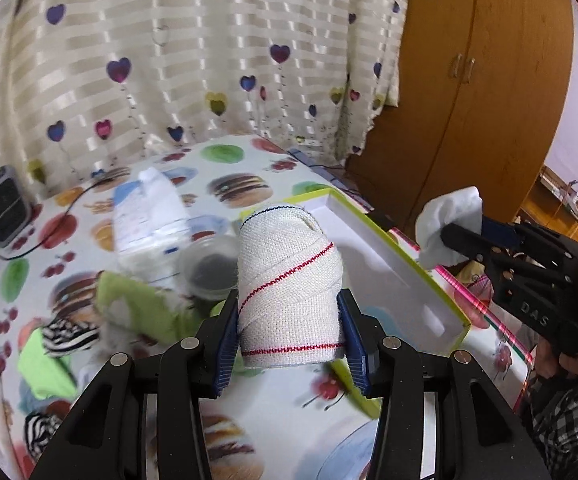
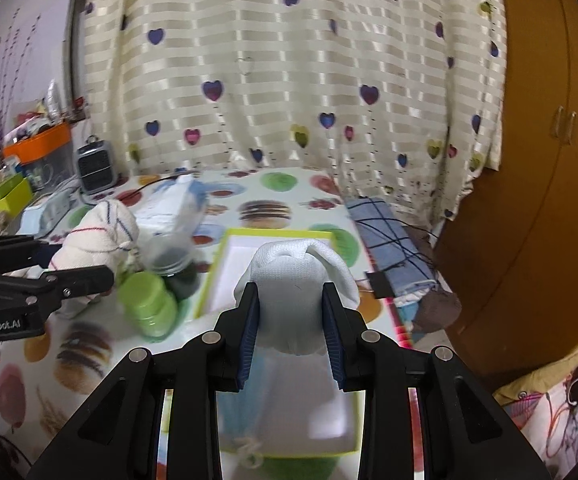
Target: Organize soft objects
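My left gripper (image 1: 289, 320) is shut on a rolled white bandage (image 1: 289, 276) with red and blue stitched lines, held above the table. It shows at the left of the right wrist view (image 2: 97, 236). My right gripper (image 2: 291, 320) is shut on a bundled white sock (image 2: 299, 276), held over a shallow white box (image 2: 225, 280) with a lime-green rim. The same box (image 1: 393, 276) lies right of the bandage in the left wrist view, where the right gripper and sock (image 1: 449, 220) hover beyond its far edge.
The food-print tablecloth (image 1: 249, 184) holds a plastic wipes pack (image 1: 149, 220), a clear jar (image 1: 209, 268), green and striped cloths (image 1: 65, 336), a green-lidded jar (image 2: 149, 304) and a small heater (image 2: 97, 164). A blue checked cloth (image 2: 389, 240) lies right. A wooden wardrobe (image 2: 529, 160) stands beyond.
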### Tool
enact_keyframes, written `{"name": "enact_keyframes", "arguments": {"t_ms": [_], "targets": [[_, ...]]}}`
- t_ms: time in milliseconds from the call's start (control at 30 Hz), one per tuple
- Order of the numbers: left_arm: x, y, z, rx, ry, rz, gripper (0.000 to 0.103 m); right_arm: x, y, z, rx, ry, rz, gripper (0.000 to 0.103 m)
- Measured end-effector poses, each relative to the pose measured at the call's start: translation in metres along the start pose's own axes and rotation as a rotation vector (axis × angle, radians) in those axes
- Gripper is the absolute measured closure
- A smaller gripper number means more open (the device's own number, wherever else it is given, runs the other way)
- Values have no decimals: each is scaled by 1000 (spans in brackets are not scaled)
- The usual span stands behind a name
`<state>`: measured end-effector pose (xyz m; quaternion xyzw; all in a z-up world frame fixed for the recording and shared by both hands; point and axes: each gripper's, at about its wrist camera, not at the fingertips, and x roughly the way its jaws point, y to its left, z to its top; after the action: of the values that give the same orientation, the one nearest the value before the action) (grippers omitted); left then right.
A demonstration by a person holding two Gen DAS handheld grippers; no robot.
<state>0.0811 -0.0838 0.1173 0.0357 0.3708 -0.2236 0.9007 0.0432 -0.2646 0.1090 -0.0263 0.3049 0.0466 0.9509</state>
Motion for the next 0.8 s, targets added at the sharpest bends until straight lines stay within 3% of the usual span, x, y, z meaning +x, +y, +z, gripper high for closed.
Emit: {"name": "enact_keyframes", "arguments": {"t_ms": [433,800], "targets": [[63,-23,18,16,74,-34,58,65,-25,-14,10,142,59,71],[107,-31,21,24,147,-41,58,90,-26,-30,1,211,118,71]]}}
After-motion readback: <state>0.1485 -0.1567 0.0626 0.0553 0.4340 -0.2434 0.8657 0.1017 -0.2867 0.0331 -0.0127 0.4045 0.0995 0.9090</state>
